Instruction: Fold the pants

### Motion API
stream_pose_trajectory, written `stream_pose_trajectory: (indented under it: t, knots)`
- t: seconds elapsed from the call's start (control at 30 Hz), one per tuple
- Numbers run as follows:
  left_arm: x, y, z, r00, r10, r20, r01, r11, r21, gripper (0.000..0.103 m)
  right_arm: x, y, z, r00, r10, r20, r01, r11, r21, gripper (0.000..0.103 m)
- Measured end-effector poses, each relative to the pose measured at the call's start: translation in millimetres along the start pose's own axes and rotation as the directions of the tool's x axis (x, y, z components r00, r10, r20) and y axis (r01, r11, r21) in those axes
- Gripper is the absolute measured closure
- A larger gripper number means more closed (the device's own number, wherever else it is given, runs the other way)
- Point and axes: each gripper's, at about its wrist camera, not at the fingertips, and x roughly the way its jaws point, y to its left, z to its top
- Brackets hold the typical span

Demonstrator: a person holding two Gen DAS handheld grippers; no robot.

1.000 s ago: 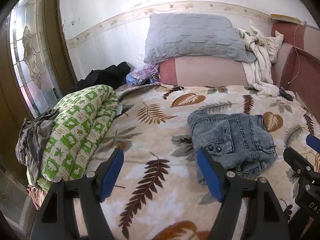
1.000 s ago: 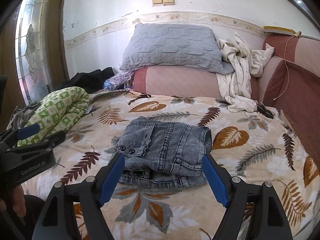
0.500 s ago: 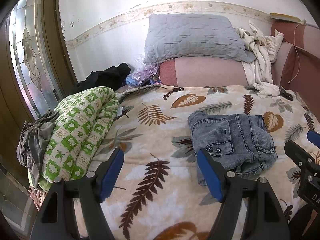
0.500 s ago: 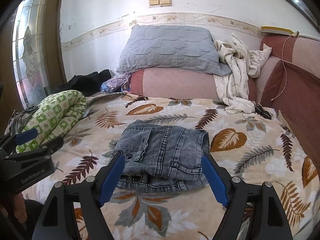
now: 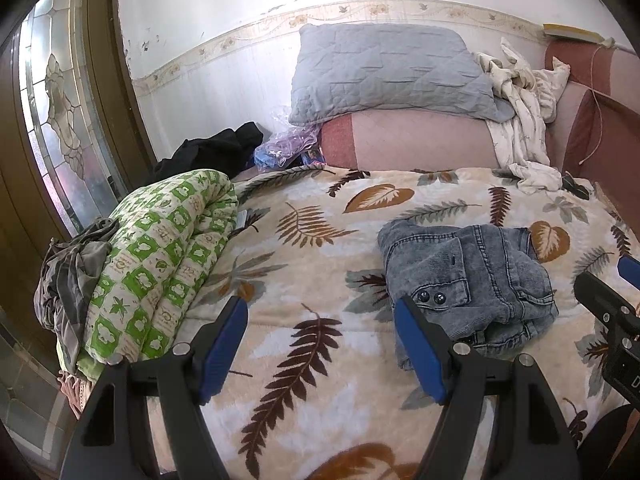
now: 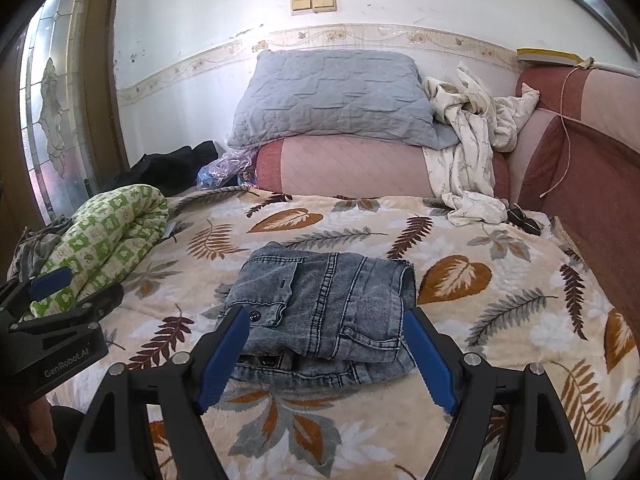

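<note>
lying folded on the leaf-print blanket [image 6: 520, 320], the denim jeans [image 6: 328, 304] sit untouched; left gripper [image 5: 320, 344] and right gripper [image 6: 326, 354] both spread apart, empty.

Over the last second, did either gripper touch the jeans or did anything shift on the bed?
Neither touched them. The right gripper pulled back and up slightly, so the folded jeans sit a little lower in its view; the left gripper drifted only slightly. Both stayed open and empty. The jeans kept their folded shape and place on the leaf-print blanket; the green quilt and grey pillow did not move.
</note>
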Motion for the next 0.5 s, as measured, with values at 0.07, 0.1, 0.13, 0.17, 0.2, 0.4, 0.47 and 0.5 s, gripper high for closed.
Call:
stream_pose_trajectory:
  t: [0.07, 0.1, 0.13, 0.17, 0.2, 0.4, 0.47, 0.5]
  knots:
    - [1.0, 0.2, 0.1, 1.000, 0.000, -0.003, 0.000, 1.000, 0.000, 0.026, 0.8, -0.3, 0.1, 1.000, 0.002, -0.002, -0.002, 1.000, 0.002, 0.021]
    - [1.3, 0.2, 0.2, 1.000, 0.001, -0.004, -0.001, 1.000, 0.001, 0.026, 1.2, -0.3, 0.0, 1.000, 0.002, -0.003, -0.002, 1.000, 0.002, 0.021]
    - [1.7, 0.4, 0.2, 1.000, 0.002, -0.005, -0.002, 1.000, 0.002, 0.026, 1.5, -0.1, -0.3, 1.000, 0.002, -0.004, -0.002, 1.000, 0.002, 0.021]
    - [2.1, 0.4, -0.1, 1.000, 0.003, -0.006, -0.003, 1.000, 0.001, 0.026, 1.8, 0.1, -0.6, 1.000, 0.004, -0.005, -0.004, 1.000, 0.003, 0.021]
    - [2.4, 0.6, -0.3, 1.000, 0.004, -0.008, -0.004, 1.000, 0.000, 0.026, 2.2, -0.1, -0.7, 1.000, 0.005, -0.007, -0.005, 1.000, 0.003, 0.021]
    - [3.6, 0.5, -1.3, 1.000, 0.002, -0.013, -0.002, 1.000, 0.001, 0.026, 3.3, 0.5, -1.6, 1.000, 0.006, -0.011, -0.006, 1.000, 0.002, 0.021]
    - [3.5, 0.4, -1.3, 1.000, 0.002, -0.013, -0.002, 1.000, 0.001, 0.026, 3.2, 0.2, -1.4, 1.000, 0.005, -0.010, -0.005, 1.000, 0.003, 0.021]
    - [3.5, 0.3, -1.2, 1.000, 0.002, -0.014, -0.002, 1.000, 0.001, 0.026, 3.4, -0.1, -1.2, 1.000, 0.004, -0.009, -0.004, 1.000, 0.004, 0.021]
